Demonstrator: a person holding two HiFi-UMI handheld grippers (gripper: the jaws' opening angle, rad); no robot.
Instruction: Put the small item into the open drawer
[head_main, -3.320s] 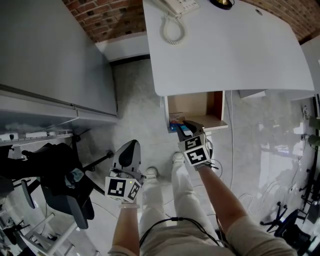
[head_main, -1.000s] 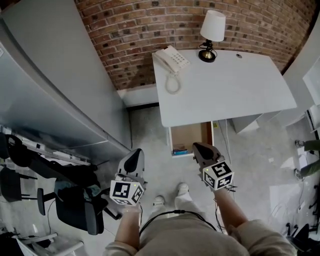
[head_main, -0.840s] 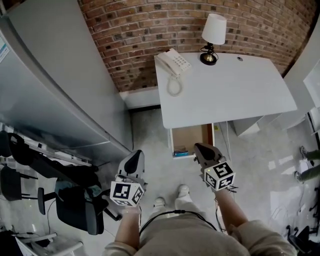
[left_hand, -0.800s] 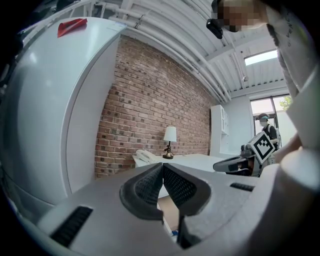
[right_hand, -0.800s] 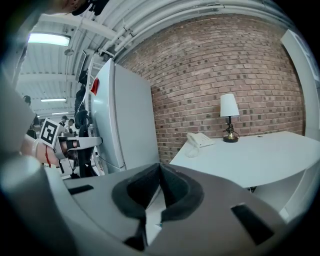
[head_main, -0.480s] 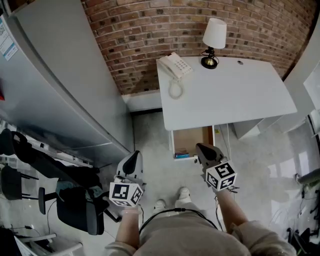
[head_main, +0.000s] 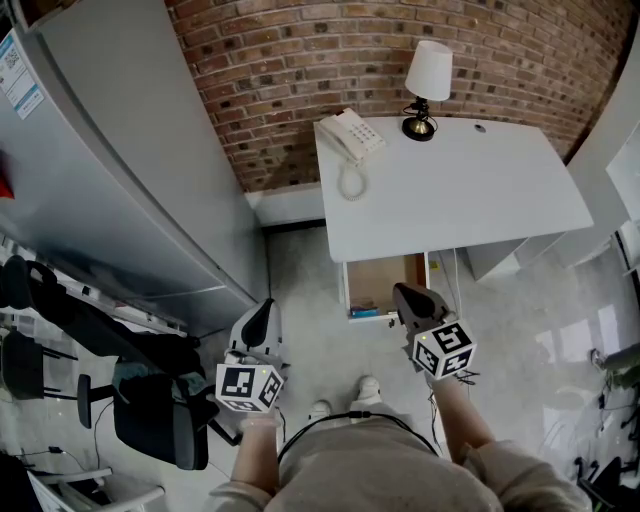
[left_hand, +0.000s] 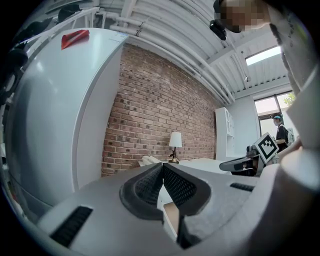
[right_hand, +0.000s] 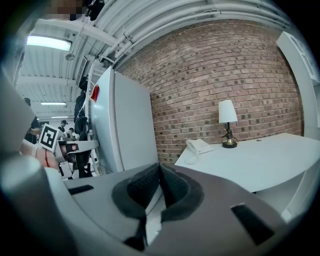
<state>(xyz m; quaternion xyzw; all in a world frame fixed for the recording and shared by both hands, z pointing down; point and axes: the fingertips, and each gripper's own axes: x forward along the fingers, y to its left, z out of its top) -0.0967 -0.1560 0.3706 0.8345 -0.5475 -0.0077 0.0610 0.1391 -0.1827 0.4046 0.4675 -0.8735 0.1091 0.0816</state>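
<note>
The wooden drawer (head_main: 383, 278) stands open under the white desk (head_main: 450, 190) in the head view. A small blue item (head_main: 365, 312) lies at the drawer's near edge. My right gripper (head_main: 403, 291) hangs just right of the drawer's front, jaws shut and empty; in the right gripper view its pads (right_hand: 160, 166) meet with nothing between them. My left gripper (head_main: 263, 306) is off to the left over the floor, apart from the drawer. It is shut too, with its pads (left_hand: 163, 165) touching at the tips and holding nothing.
A large grey cabinet (head_main: 120, 160) fills the left side, and a brick wall (head_main: 300, 60) runs behind the desk. A telephone (head_main: 348, 135) and a lamp (head_main: 428, 75) stand on the desk. A black office chair (head_main: 150, 410) is at lower left. The person's shoes (head_main: 368, 385) are below the drawer.
In the earliest frame the right gripper reached over the drawer's front by the blue item; it has drawn back since. Over the last second both grippers rose a little and the view pulled away.
</note>
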